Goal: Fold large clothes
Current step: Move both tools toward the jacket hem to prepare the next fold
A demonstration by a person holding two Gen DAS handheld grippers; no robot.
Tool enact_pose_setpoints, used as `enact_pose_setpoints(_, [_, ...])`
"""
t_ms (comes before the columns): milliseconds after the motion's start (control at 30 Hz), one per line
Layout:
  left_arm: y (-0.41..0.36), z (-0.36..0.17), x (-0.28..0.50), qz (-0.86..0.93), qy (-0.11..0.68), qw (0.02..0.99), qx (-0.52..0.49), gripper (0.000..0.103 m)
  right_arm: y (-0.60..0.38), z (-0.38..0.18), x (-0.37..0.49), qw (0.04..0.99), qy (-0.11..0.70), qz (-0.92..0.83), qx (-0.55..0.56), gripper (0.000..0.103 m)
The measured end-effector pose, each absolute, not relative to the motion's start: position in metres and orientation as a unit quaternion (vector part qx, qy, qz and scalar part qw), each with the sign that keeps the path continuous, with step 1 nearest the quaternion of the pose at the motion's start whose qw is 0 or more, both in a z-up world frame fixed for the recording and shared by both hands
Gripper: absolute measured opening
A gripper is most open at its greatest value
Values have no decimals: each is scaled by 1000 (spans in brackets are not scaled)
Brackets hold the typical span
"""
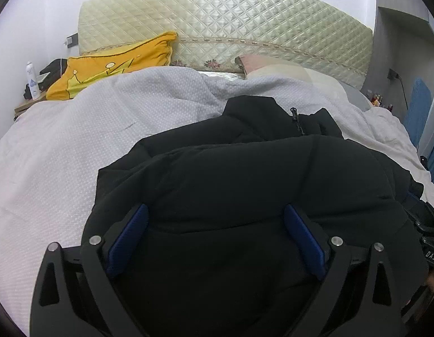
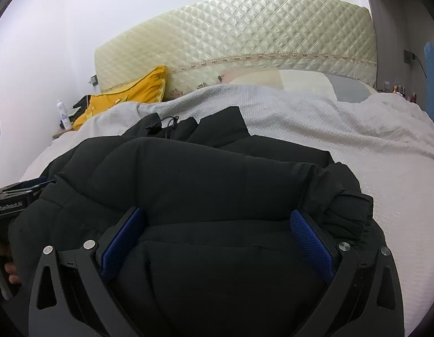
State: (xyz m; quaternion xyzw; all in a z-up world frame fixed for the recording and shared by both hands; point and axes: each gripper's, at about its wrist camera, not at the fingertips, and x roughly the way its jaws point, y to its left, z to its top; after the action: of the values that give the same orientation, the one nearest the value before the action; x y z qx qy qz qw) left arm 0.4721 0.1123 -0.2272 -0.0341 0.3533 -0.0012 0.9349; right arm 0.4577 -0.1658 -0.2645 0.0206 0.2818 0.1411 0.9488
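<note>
In the left wrist view, the left gripper (image 1: 215, 217) was over a black jacket (image 1: 245, 174) that lay on the bed, on a white blanket (image 1: 76, 140). Its two blue pads (image 1: 128, 241) stood wide apart, with the puffy cloth of the jacket filling the space between them; nothing was pinched. The jacket was bunched in thick folds, and a zipper pull (image 1: 295, 113) showed near its far end. Behind the blanket a yellow pillow (image 1: 115, 64) leaned on the quilted headboard (image 1: 231, 19). A white bottle (image 1: 32, 81) stood on a small table at the left. At the right edge a part of the other gripper (image 1: 427, 241) was just beside the jacket.

In the right wrist view, the right gripper (image 2: 217, 217) was also over the jacket (image 2: 203, 174), and its blue pads (image 2: 309, 241) were likewise spread wide with jacket cloth between them, not clamped. A ribbed cuff (image 2: 349, 213) lay just beside the right pad. The blanket (image 2: 343, 140) was bare on the right of the jacket. The pillow (image 2: 127, 98) and the headboard (image 2: 245, 36) were behind. At the left edge the left gripper (image 2: 11, 205) touched the jacket, and some fingers (image 2: 11, 273) of the person were seen below it.
</note>
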Motion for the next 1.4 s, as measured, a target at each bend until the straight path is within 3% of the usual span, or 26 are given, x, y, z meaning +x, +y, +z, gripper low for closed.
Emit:
enact_pose_setpoints(300, [114, -218, 469, -2, 356, 934, -29, 97, -161, -265, 460, 940, 313, 134, -1, 103])
enact_pose_setpoints(533, [118, -192, 448, 2, 371, 928, -35, 97, -176, -236, 436, 933, 330, 145, 18, 103])
enact_pose_setpoints(1067, [101, 23, 319, -8, 282, 959, -36, 97, -176, -6, 289, 972, 187, 143, 8, 103])
enact_pose_setpoints(1400, [97, 105, 213, -25, 231, 972, -38, 97, -182, 72, 176, 980, 141, 143, 16, 103])
